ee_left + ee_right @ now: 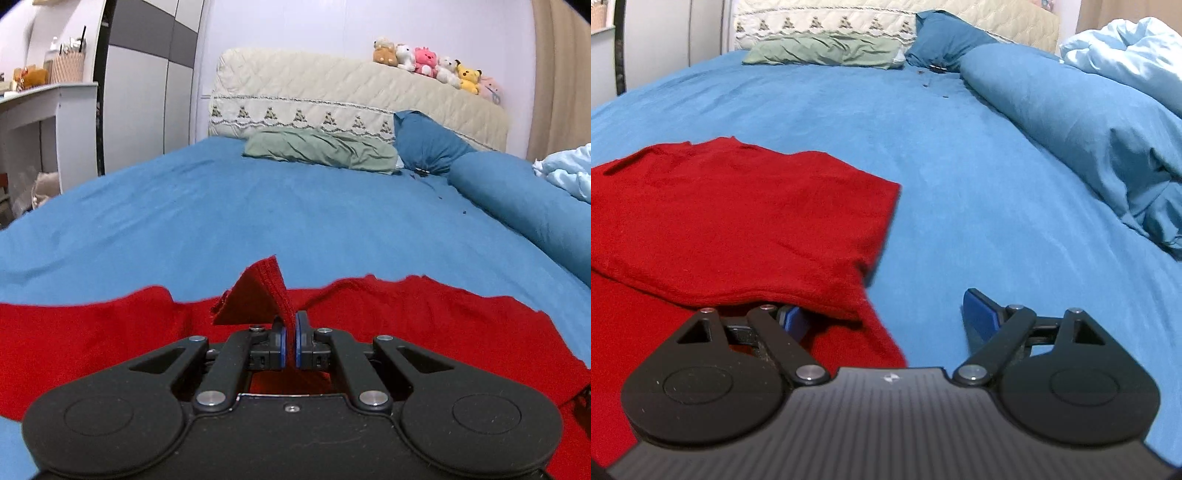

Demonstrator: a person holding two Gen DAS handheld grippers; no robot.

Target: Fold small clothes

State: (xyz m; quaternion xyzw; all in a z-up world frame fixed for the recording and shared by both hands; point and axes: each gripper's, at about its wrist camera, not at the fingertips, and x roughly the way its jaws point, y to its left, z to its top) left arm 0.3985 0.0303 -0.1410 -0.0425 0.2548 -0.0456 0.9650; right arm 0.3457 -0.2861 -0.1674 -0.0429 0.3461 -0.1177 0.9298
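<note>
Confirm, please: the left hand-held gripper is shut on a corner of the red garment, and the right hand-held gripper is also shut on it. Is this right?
Only the second part is wrong. The right hand-held gripper is open, its fingers spread wide at the edge of the red garment, as the right wrist view shows. The left hand-held gripper is indeed shut on a corner.

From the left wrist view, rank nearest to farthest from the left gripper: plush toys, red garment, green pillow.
1. red garment: pinched in the left gripper, spread on the bed just ahead.
2. green pillow: far end of the bed, centre.
3. plush toys: atop the headboard, upper right.
</note>
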